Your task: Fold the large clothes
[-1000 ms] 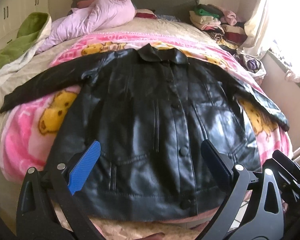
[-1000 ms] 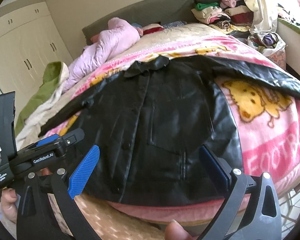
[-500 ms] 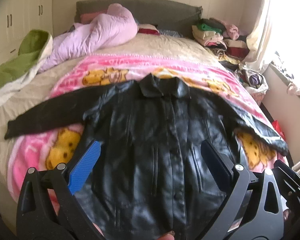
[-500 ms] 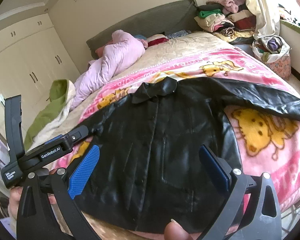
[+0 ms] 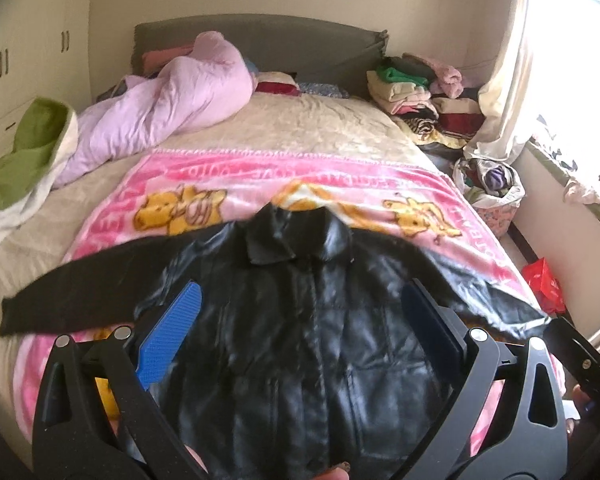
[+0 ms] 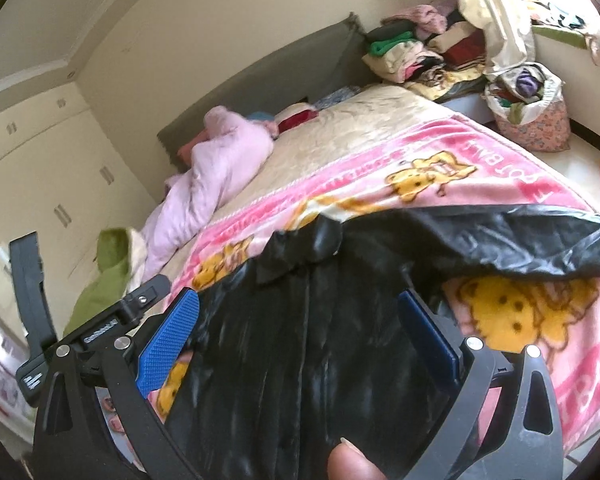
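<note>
A black leather jacket (image 5: 300, 340) lies front up, closed down the front, on a pink cartoon blanket (image 5: 204, 184) on the bed, collar (image 5: 296, 240) toward the headboard. Both sleeves are spread out, one to the left (image 5: 80, 288) and one to the right (image 5: 496, 300). My left gripper (image 5: 300, 300) hovers open over the jacket's chest with nothing between its fingers. In the right wrist view the jacket (image 6: 300, 352) fills the lower middle, its right sleeve (image 6: 500, 240) stretched across the blanket. My right gripper (image 6: 298, 304) is open and empty above it. The left gripper's body (image 6: 80, 332) shows at the left.
A lilac duvet (image 5: 168, 100) and a green blanket (image 5: 24, 152) lie at the bed's head and left side. Folded clothes (image 5: 412, 92) are stacked at the right of the grey headboard (image 5: 260, 44). A bag of clothes (image 5: 492, 188) and a red bag (image 5: 544, 284) stand on the floor at the right.
Both cameras have risen and tilted up, so the jacket sits lower in view and more of the bed shows. Both grippers stayed open; the jacket has not moved.
</note>
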Demonstrator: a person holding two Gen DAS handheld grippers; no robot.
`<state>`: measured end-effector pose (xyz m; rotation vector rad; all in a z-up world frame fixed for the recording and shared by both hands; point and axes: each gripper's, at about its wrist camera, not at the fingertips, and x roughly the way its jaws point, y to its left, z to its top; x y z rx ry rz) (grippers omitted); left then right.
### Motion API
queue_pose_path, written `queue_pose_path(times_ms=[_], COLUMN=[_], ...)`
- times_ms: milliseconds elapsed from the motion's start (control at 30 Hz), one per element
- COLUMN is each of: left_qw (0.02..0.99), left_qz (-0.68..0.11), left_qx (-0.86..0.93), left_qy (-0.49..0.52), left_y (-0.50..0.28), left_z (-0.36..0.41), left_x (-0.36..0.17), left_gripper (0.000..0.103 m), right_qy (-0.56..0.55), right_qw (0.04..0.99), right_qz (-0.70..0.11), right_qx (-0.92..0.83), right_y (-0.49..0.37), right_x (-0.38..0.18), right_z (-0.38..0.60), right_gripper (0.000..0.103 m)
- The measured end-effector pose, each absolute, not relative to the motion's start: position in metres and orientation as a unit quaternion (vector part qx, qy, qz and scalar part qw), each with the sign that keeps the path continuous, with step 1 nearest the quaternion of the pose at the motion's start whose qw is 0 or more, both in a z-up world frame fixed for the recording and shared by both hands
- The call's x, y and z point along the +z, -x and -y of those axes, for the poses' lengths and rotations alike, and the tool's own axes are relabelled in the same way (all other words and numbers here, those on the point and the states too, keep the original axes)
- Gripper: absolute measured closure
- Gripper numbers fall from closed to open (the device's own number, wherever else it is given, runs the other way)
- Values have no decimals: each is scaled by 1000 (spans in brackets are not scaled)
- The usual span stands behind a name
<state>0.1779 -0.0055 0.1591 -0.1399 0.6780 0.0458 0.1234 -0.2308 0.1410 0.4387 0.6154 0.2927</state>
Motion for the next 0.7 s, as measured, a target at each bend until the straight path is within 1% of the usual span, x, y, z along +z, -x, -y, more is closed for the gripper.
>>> queue_pose_path(times_ms=[167, 400, 700], left_qw=[940, 933, 926], left_qz=[-335, -354, -373], left_qx=[9, -6, -11], left_qy=[62, 59, 56], left_y=[-208, -249, -288], left_z=[24, 48, 80], left_x=[162, 145, 116], left_gripper=[9, 9, 9], right_qy=[-239, -287, -356], right_qw=[917, 911, 885], right_qz=[-301, -291, -294], right_qx=[107, 51, -63], right_y=[-146, -171, -189], right_x=[139, 125, 81], right_z=[255, 302, 378], right_gripper=[4, 4, 4])
